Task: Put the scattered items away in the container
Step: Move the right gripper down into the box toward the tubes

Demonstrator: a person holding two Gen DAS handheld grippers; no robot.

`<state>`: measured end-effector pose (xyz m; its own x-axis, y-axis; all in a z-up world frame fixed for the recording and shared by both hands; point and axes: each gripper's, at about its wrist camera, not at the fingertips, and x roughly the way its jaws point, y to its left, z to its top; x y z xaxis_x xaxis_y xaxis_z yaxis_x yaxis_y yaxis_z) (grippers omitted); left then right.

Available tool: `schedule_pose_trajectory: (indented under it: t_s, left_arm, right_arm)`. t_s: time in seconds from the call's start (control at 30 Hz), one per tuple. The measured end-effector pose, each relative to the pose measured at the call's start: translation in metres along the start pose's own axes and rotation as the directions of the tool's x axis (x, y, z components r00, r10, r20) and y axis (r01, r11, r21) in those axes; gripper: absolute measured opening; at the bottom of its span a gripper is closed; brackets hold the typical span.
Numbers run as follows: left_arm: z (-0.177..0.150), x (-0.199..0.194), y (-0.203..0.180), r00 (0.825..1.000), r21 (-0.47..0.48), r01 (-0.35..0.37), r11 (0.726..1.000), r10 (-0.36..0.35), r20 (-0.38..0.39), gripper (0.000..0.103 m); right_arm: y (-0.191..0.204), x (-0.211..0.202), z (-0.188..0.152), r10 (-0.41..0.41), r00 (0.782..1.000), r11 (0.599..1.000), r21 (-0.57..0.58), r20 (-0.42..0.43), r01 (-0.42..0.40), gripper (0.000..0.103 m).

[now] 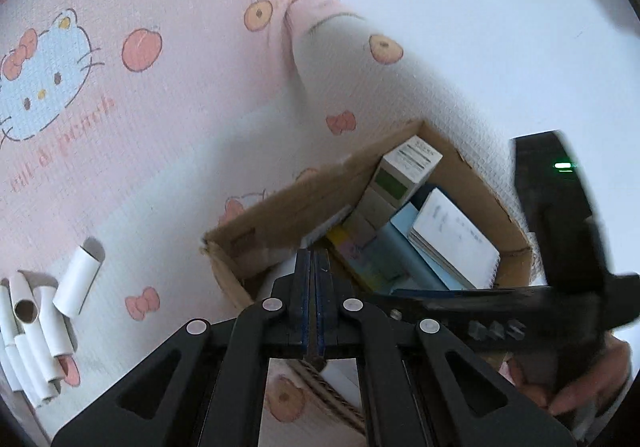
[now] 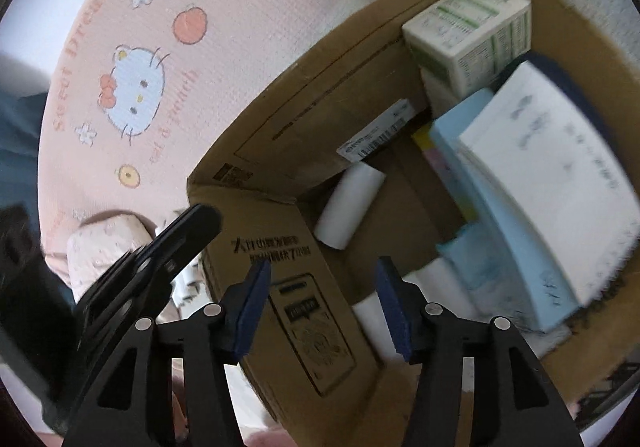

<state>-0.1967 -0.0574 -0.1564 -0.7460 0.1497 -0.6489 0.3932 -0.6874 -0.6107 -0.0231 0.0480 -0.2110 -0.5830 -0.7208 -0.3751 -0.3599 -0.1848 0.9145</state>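
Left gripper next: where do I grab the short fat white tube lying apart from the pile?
Take the short white tube across its middle, coming from above with fingers straddling its width. It lies flat on the bedsheet, open end up-right, its lower end touching the tube pile.

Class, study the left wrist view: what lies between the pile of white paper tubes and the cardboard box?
Only bare bedsheet. In the left wrist view nothing lies between the paper tubes and the cardboard box, just printed fabric with a pink bow.
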Motion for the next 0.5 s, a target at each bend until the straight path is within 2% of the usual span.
schedule_pose_trajectory:
  t_s: [0.1,0.23,0.37,0.5]
  left_arm:
    - [0.002,-0.004,0.009,0.999,-0.018,0.025,1.0,-0.025,0.024,0.002]
    - [0.003,0.001,0.016,0.999,-0.015,0.021,1.0,-0.021,0.034,0.002]
    - [0.005,0.007,0.019,0.999,-0.027,0.029,0.999,-0.028,0.027,0.002]
    - [0.008,0.012,0.023,0.999,-0.042,0.025,0.999,-0.024,0.027,0.002]
  right_arm:
    - [-0.008,0.019,0.009,0.019,0.999,0.999,0.048,-0.045,-0.017,0.052]
    - [-0.012,0.047,0.019,-0.002,0.995,0.999,0.049,-0.099,0.007,0.052]
    - [-0.016,0.075,0.026,0.011,0.986,0.997,0.074,-0.167,0.001,0.052]
    - [-0.016,0.096,0.033,-0.057,0.977,0.997,0.033,-0.205,0.065,0.052]
